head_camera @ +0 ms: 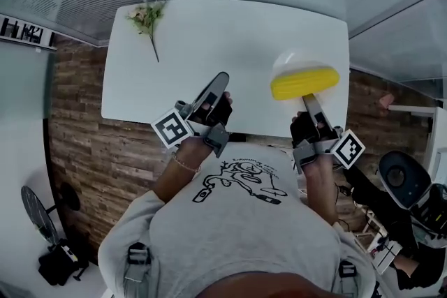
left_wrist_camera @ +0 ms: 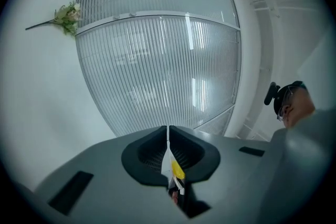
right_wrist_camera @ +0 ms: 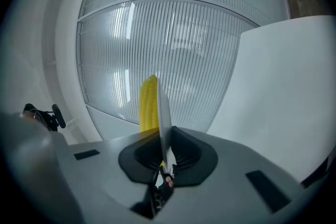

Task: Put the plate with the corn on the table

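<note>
Right tongs are clenched on the round white plate with yellow corn cob, held above the near edge of the white table; left tongs are pressed together. Placing is judged at hand: level lowering is needed next.

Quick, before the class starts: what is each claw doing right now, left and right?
Left claw: closed, nothing seen in its grip.
Right claw: closed on the rim of the plate carrying the corn.
</note>
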Demonstrator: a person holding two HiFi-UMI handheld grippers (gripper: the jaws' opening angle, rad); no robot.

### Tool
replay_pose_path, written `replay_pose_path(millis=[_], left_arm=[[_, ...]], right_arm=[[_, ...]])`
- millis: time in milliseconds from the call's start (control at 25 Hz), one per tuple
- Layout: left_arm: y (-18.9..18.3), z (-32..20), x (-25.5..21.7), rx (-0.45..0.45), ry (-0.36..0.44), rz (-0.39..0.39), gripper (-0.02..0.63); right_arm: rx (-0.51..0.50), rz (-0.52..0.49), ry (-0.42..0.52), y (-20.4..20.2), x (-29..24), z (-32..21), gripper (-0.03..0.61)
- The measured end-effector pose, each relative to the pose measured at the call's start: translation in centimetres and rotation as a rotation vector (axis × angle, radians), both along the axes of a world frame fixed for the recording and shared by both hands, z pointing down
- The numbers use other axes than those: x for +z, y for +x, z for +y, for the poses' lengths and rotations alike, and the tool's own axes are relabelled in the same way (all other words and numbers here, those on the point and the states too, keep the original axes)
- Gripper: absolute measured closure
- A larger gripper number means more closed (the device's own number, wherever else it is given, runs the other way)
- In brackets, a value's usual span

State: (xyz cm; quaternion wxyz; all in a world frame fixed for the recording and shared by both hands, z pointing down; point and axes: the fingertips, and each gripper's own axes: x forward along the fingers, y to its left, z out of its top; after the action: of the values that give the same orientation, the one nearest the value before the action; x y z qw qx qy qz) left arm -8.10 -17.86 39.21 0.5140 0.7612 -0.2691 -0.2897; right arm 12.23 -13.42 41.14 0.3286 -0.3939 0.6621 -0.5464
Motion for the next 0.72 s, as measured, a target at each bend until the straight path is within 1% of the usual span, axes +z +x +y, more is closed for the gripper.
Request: replay_pose_path(millis=[240, 720], left_arm=[[0.33, -0.07, -0.52, 0.028, 0.034, -0.025, 0.591], [0.38, 0.02, -0.61, 0.014, 0.022, -0.030, 0.592]], right_arm=[[0.009, -0.005, 0.020, -0.14, -0.43, -0.18, 0.555], [-0.001, -0.006, -0.008, -0.22, 0.00, -0.30, 0.554]])
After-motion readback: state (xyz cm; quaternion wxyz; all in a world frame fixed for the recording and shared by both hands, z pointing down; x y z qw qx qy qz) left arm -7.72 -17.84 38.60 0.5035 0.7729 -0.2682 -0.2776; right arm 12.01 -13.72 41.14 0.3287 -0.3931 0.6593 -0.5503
